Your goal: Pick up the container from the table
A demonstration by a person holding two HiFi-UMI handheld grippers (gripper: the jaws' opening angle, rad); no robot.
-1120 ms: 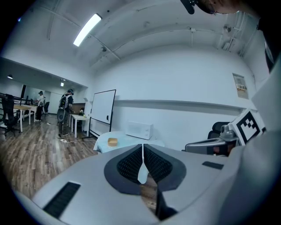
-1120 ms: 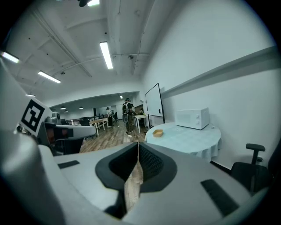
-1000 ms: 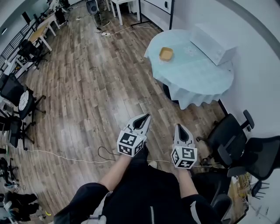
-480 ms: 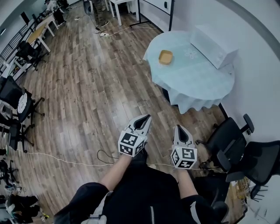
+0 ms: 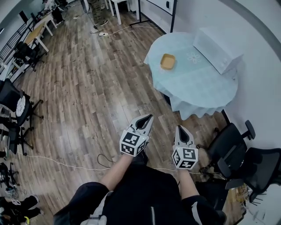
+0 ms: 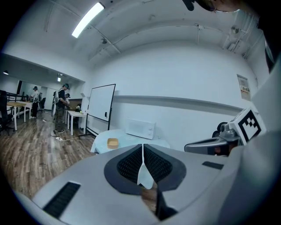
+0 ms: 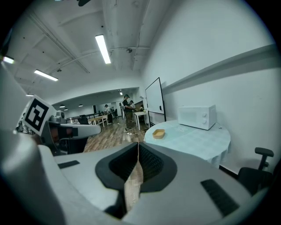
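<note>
A small yellow container (image 5: 167, 61) sits near the left edge of a round table (image 5: 197, 88) covered in pale blue cloth, far ahead of both grippers. It also shows as the container (image 6: 113, 143) in the left gripper view and the container (image 7: 158, 133) in the right gripper view. My left gripper (image 5: 147, 117) and right gripper (image 5: 180, 128) are held side by side over the wood floor, well short of the table. Both are shut with nothing between the jaws, as the left gripper (image 6: 142, 146) and right gripper (image 7: 138, 145) show in their own views.
A white microwave (image 5: 217, 49) stands at the table's back by the wall. Black office chairs (image 5: 232, 143) crowd the right side, more chairs (image 5: 17, 99) the left. A thin cable (image 5: 66, 163) runs across the floor. A person (image 5: 95, 9) stands by desks far off.
The table and container have slid slightly down and right in the head view, so I have moved a little nearer. A person has come into view at the top. Both grippers stay shut.
</note>
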